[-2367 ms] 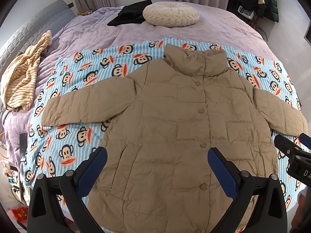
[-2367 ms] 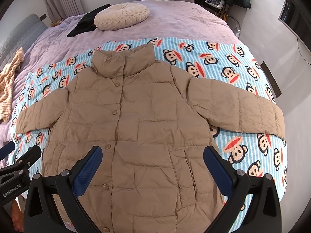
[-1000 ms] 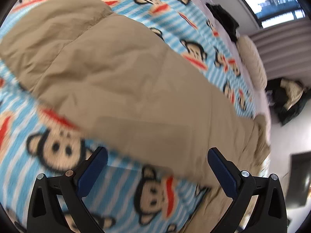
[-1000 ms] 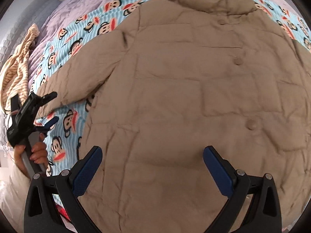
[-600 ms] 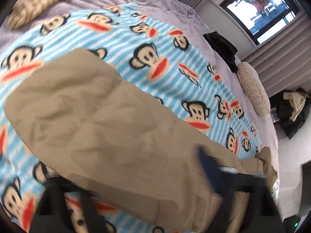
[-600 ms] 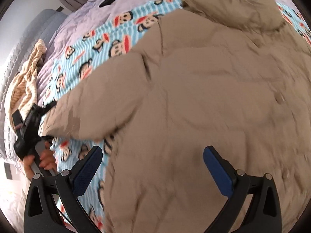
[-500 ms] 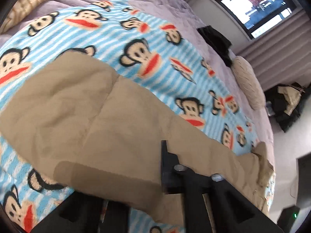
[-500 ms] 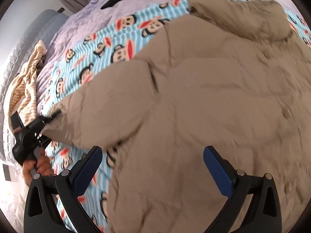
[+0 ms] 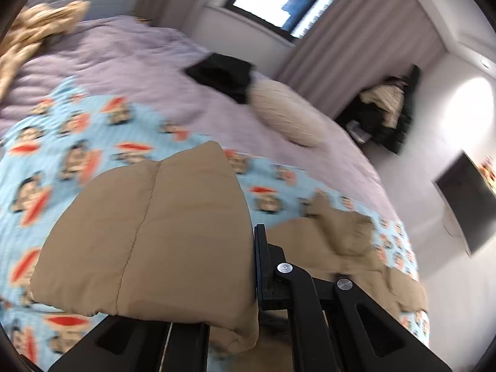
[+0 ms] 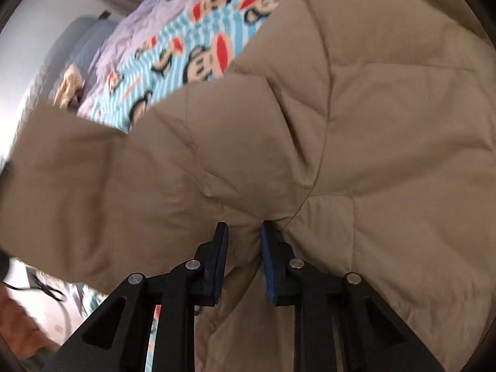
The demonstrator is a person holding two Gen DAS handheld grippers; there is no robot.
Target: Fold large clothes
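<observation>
**padded_fan:** While both cams are a bit smeary, you can read the grips fine. The right gripper [image 10: 243,241] has its blue-padded jaws pulled narrow and pinching a fold of the tan puffer jacket [image 10: 356,117], right about where the sleeve seam meets the body. The quilted fabric bunches up and creases out from that pinch.

**foldnoob:** And the other one?

**padded_fan:** The left gripper [image 9: 248,279] is clamped on the jacket's sleeve [image 9: 148,232] near the cuff end. Only one black finger [image 9: 263,266] shows, pressed against the sleeve's edge; the other is buried under the fabric, which drapes over the gripper body and fills the lower middle of that view.

**foldnoob:** So where's the jacket sitting overall?

**padded_fan:** On the blue striped monkey-print blanket [image 9: 77,142], which is spread over a bed with a lilac cover [image 9: 130,59]. In the left cam the rest of the jacket lies further off toward the right with the collar poking up. In the right cam the jacket body takes up most of the frame, and the sleeve runs off to the left, raised above the blanket.

**foldnoob:** Anything else on the bed?

**padded_fan:** A round cream cushion [image 9: 288,117], a black garment [image 9: 223,74] just beside it, and a yellow-striped garment [image 9: 28,34] at the far left edge.
</observation>
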